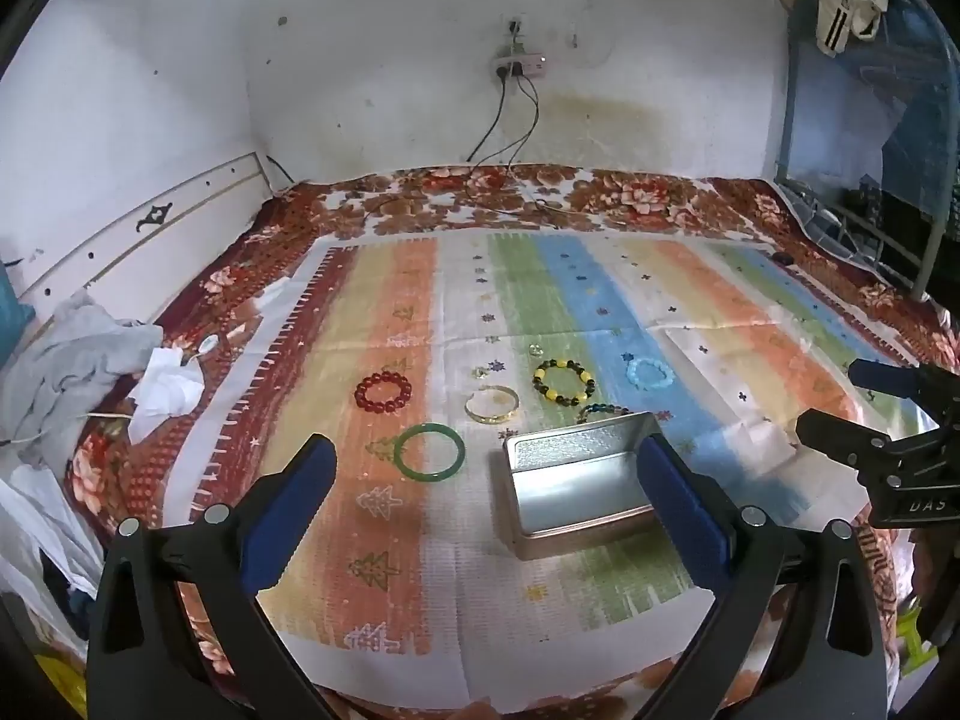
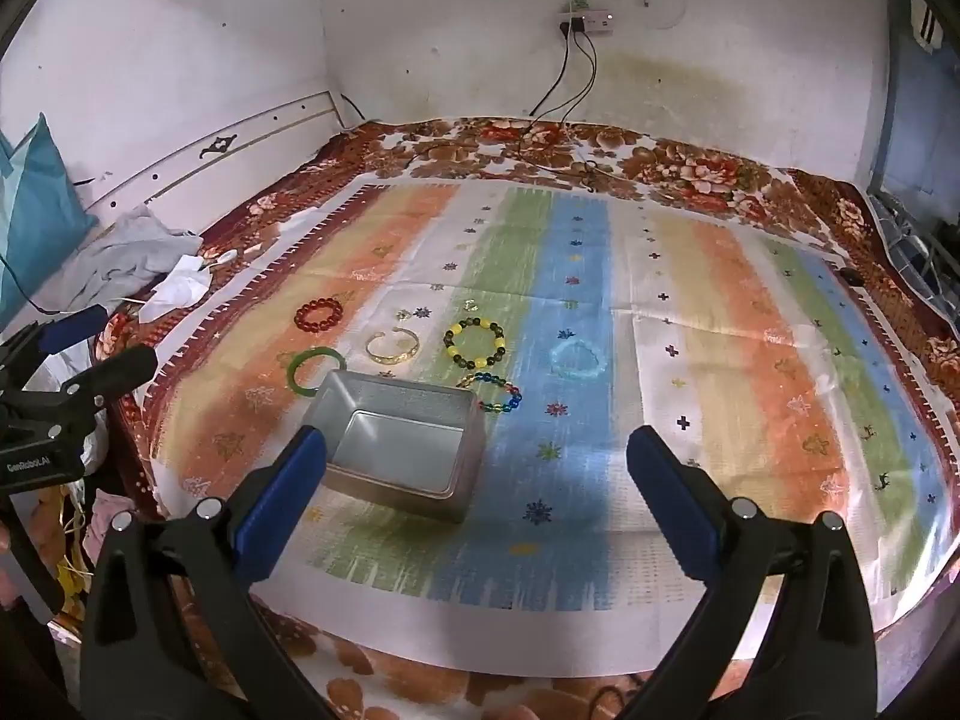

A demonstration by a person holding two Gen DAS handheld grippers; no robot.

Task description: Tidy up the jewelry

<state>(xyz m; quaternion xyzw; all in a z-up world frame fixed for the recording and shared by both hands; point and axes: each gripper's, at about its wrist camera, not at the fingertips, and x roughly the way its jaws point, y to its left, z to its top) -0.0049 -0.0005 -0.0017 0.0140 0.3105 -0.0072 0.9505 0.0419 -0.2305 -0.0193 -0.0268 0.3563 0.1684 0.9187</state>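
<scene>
An empty silver tin box [image 1: 570, 483] [image 2: 399, 453] sits on a striped cloth on a bed. Beyond it lie a green bangle [image 1: 429, 452] [image 2: 309, 369], a red bead bracelet [image 1: 383, 391] [image 2: 318, 314], a gold cuff [image 1: 492, 405] [image 2: 391, 347], a yellow-and-dark bead bracelet [image 1: 566, 383] [image 2: 474, 343], a pale blue bracelet [image 1: 650, 373] [image 2: 577, 359] and a multicoloured bead bracelet [image 1: 602, 412] [image 2: 492, 394]. My left gripper [image 1: 486, 462] hovers open before the box and bangle, holding nothing. My right gripper [image 2: 477, 450] also stands open and empty, right of the box.
The striped cloth [image 1: 720, 324] [image 2: 750, 312] lies over a floral blanket [image 1: 630, 192] [image 2: 690, 162]. Crumpled grey clothes and white tissues [image 1: 90, 372] [image 2: 138, 264] pile at the left edge. Cables [image 2: 564, 96] hang from a wall socket onto the bed's far side.
</scene>
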